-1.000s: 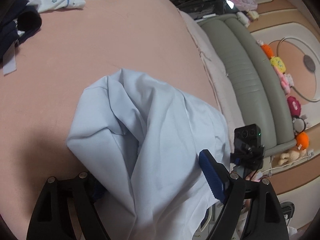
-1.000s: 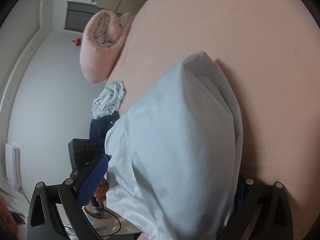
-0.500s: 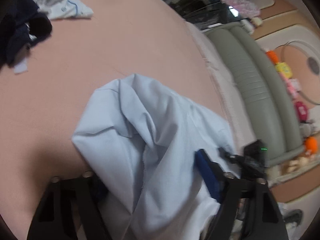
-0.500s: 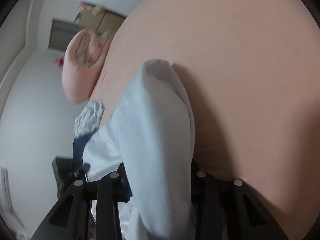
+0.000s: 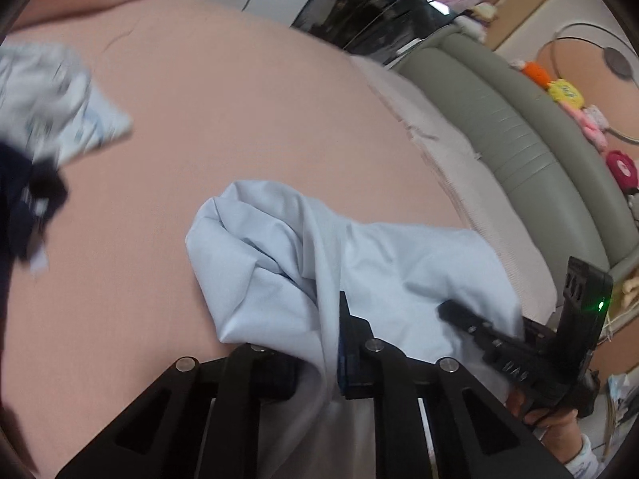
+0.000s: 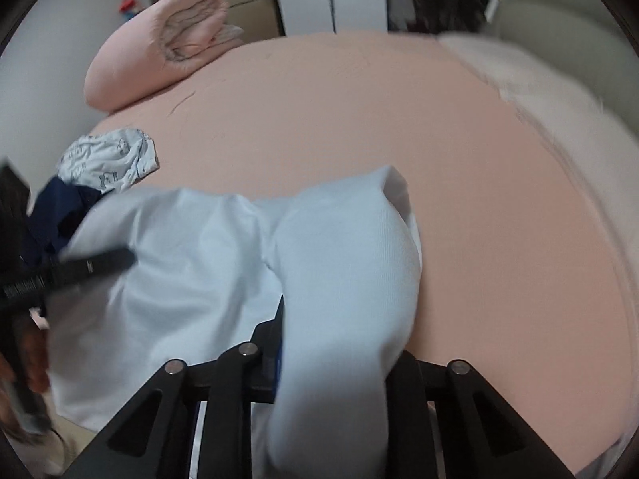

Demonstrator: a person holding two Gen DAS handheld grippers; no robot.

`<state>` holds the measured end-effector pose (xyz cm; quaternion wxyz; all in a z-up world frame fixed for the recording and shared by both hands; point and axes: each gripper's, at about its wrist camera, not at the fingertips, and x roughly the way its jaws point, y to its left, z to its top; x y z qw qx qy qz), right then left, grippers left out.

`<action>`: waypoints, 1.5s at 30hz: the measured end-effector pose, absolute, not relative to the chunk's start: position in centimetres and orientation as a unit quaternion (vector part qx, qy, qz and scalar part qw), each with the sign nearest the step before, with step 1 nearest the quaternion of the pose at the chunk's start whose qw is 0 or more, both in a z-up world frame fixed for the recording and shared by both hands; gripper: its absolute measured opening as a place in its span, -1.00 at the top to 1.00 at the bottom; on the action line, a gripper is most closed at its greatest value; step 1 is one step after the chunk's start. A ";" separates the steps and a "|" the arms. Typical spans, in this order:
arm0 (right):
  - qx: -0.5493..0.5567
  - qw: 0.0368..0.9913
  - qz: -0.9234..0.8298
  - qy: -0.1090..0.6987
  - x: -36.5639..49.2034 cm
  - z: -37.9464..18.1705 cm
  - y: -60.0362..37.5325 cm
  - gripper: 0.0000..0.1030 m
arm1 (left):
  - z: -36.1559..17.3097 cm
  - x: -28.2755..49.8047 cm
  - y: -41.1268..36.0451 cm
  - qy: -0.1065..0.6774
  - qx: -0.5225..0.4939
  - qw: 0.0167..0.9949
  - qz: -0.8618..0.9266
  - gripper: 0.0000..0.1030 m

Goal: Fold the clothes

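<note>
1. Pale blue cotton fills the left wrist view: the pale blue cotton shirt [image 5: 303, 271] lies crumpled on the pink-sheeted bed [image 5: 247, 127], bunched into a soft heap near the front edge.
2. The left hand-held gripper [image 5: 315, 363] has its black fingers drawn together on a fold of that shirt, cloth running down between them.
3. Off to the right here, the right hand-held gripper [image 5: 519, 343] reaches in from the side, its tip resting against the same shirt.
4. Far left, a white printed garment [image 5: 52, 111] and a dark navy garment [image 5: 28, 203] sit together on the bed, well apart from the shirt.
5. Beyond the bed's right edge runs a grey-green padded headboard [image 5: 515, 131] with a row of bright plush toys [image 5: 567, 95] behind it.
6. Over to the right wrist view: the shirt [image 6: 223, 263] spreads across the bed [image 6: 479, 207], one thick roll of it draped right over the right hand-held gripper [image 6: 331, 363], which is clamped on it.
7. The left hand-held gripper [image 6: 80, 267] pokes in from the left, lying on the shirt.
8. At the far end, a rolled pink quilt [image 6: 159, 44] rests on the bed.
</note>
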<state>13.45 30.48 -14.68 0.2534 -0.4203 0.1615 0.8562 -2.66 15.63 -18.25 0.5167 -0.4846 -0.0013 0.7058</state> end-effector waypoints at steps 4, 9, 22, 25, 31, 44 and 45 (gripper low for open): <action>-0.400 0.254 0.864 0.170 13.0 -12.7 31.8 0.63 | -15.9 -3.4 17.1 0.004 -0.461 0.528 0.713 0.79; -0.399 0.258 0.862 0.176 12.5 -11.3 32.9 0.63 | -15.8 -4.5 17.9 0.013 -0.470 0.525 0.710 0.79; -0.420 0.238 0.818 0.312 15.5 -17.9 36.7 -0.11 | -21.3 -7.7 16.3 0.029 -0.560 0.444 0.699 -0.11; -0.397 0.230 0.811 0.362 17.6 -18.8 37.5 -0.19 | -20.6 -7.9 15.0 0.023 -0.553 0.438 0.708 -0.17; -0.331 0.196 0.790 0.477 21.8 -20.0 38.4 -0.25 | -19.3 -7.3 12.7 0.032 -0.549 0.438 0.711 -0.18; -0.302 0.176 0.761 0.546 25.8 -20.9 37.2 -0.36 | -20.8 -6.5 9.6 -0.027 -0.590 0.441 0.675 -0.18; -0.304 0.179 0.758 0.549 26.0 -20.8 36.8 -0.36 | -20.9 -6.4 9.4 -0.036 -0.594 0.439 0.673 -0.18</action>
